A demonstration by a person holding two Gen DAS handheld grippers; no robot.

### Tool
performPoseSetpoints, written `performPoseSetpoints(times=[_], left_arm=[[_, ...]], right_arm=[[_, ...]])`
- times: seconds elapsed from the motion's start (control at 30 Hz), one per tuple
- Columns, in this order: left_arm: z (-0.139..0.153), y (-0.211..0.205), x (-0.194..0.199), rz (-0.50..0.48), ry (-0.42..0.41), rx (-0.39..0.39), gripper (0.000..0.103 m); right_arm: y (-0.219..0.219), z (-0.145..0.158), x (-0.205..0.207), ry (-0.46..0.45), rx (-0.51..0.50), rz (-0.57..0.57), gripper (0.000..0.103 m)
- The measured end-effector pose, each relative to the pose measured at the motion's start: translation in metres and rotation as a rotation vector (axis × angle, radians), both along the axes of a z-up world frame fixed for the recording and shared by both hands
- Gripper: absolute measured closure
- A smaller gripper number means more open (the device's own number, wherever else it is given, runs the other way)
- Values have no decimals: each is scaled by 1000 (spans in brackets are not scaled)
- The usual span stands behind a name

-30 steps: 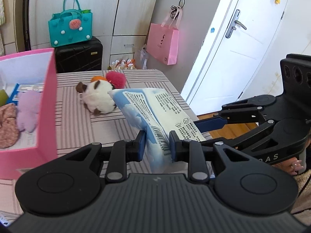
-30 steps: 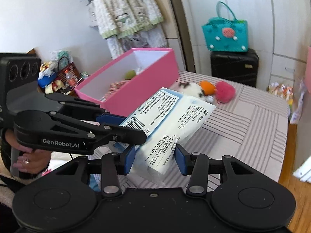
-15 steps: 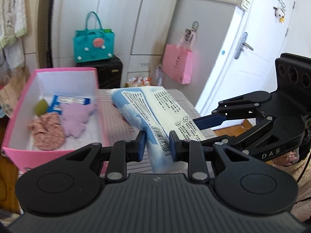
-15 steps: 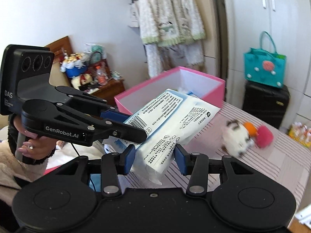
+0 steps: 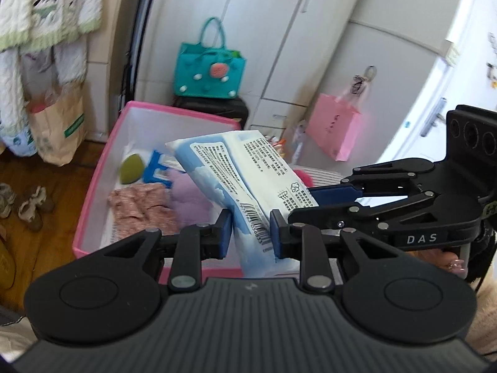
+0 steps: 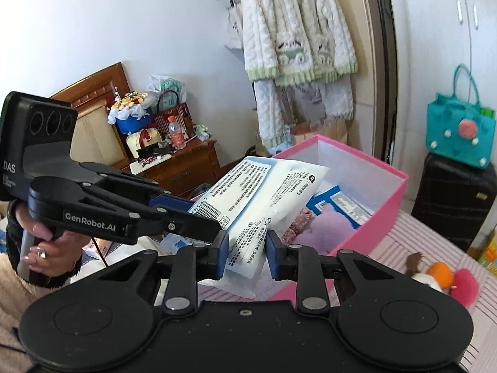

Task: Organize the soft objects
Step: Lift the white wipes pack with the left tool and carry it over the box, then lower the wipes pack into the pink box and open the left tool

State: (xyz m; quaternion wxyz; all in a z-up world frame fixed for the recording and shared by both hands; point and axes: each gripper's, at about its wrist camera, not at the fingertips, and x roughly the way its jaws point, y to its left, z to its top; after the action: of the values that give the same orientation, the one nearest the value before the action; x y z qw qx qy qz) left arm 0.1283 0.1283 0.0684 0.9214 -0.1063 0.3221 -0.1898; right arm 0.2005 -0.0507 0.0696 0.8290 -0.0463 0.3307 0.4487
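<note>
Left gripper (image 5: 251, 233) pinches the soft tissue pack (image 5: 245, 180) near its barcode end; right gripper (image 6: 247, 250), jaws just closing, clamps the same pack, likely sharing its floppy weight. Pack hangs over the pink box (image 5: 93, 192), above cloths. Striped tabletop (image 6: 419, 242); teal bag (image 5: 208, 73) behind.

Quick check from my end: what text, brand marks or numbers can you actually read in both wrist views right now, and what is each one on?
"DAS": side of the right gripper.
"GenRobot.AI": arm of the left gripper.
"DAS": camera housing of that left gripper.
White-and-blue soft pack: dense small print and a barcode with digits, too small to read.
Blue-and-white packet in the pink box: label unreadable.
</note>
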Motion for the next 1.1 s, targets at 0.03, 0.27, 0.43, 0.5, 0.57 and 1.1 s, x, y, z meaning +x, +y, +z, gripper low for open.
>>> performPoseSetpoints(times=[0.03,0.27,0.43,0.5,0.57,1.1], left_arm=[[-3,5,6,10,12,-2,79],[-25,32,53,50,96,45,79],[-45,42,79,87,163,115,79],[-52,42,87,91,187,156,79],[-58,43,92,88,208,193,79],[-54,35,92,173,133,330,81]], right_arm=[[5,-3,6,7,-2,2,72],[41,-35,50,103,-15,-10,72],[61,-68,71,169,-29,-34,72],[68,-79,76,200,-34,-42,72],[74,-87,79,222,-42,-42,72],[86,-95,81,274,-76,11,73]])
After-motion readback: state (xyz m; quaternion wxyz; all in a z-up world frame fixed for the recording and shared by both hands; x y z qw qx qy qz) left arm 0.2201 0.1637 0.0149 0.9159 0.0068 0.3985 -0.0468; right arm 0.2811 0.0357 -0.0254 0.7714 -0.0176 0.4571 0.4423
